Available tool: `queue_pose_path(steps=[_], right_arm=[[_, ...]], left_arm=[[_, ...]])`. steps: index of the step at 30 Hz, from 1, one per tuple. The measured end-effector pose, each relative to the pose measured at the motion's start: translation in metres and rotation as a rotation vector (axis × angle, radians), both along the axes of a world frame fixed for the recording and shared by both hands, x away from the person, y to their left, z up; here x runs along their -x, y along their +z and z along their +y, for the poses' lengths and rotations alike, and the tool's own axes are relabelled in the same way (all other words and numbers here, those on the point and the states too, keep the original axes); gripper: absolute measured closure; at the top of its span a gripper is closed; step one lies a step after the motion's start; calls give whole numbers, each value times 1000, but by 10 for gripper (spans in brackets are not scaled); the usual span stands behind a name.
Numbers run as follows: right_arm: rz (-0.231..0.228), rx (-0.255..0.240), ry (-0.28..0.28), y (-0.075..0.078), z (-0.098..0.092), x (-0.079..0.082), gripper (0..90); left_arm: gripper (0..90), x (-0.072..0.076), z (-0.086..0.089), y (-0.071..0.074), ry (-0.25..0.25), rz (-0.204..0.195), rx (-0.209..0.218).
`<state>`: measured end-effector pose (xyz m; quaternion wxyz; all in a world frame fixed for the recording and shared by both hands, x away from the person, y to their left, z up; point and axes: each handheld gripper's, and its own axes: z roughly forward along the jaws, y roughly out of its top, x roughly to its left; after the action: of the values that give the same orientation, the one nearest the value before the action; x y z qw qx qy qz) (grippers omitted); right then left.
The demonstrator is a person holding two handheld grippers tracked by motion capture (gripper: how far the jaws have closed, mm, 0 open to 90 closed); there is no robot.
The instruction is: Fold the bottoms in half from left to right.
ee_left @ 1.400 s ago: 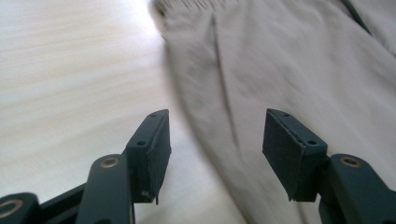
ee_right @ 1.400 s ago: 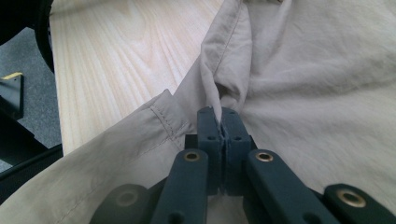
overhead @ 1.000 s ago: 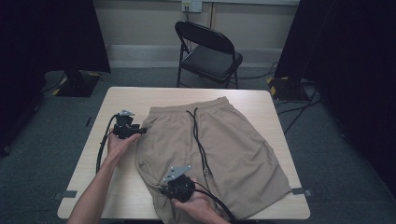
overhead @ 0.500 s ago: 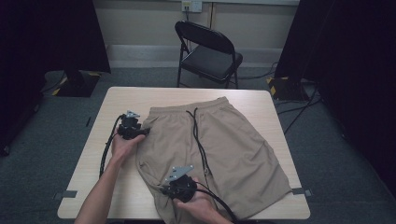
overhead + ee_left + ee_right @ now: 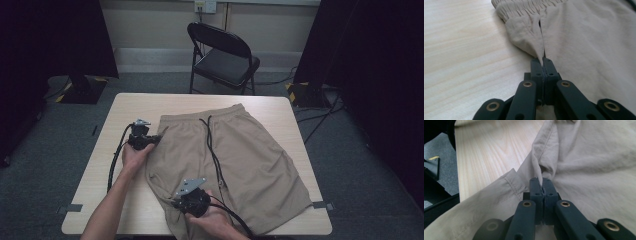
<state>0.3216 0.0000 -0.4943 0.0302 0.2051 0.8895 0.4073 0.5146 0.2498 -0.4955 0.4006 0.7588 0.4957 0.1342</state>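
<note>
Beige shorts (image 5: 240,155) lie flat on the light wooden table (image 5: 130,107), with a black drawstring (image 5: 215,155) trailing down the middle. My left gripper (image 5: 157,139) is at the shorts' left edge, just below the gathered waistband. Its jaws have just been closing and now pinch a fold of the fabric (image 5: 534,42), so the left gripper (image 5: 542,60) is shut on it. My right gripper (image 5: 176,204) sits near the front edge at the left leg's hem. In its own view the right gripper (image 5: 541,180) is shut on a ridge of cloth (image 5: 541,157) beside the stitched hem (image 5: 511,182).
A black folding chair (image 5: 225,55) stands behind the table's far edge. Grey carpet (image 5: 60,150) surrounds the table, with cables on the floor at the right (image 5: 320,125). Bare tabletop (image 5: 461,50) lies left of the shorts. Each gripper trails a black cable (image 5: 114,165).
My left gripper has edged right onto the shorts' side edge and its jaws have closed on the fabric. The right gripper has stayed put, shut on the hem area.
</note>
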Motion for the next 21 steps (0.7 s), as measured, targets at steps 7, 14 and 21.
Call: queue_pose_path(steps=[7,14,21], right_arm=[[2,-55,-28,13,-7,-5,893],[-4,-99,-21,26,-8,-3,893],[-11,-171,-40,46,-16,-9,894]], left_arm=[[895,1,8,12,1,-12,60],[896,3,14,21,-2,-31,116],[896,5,15,34,-12,-58,176]])
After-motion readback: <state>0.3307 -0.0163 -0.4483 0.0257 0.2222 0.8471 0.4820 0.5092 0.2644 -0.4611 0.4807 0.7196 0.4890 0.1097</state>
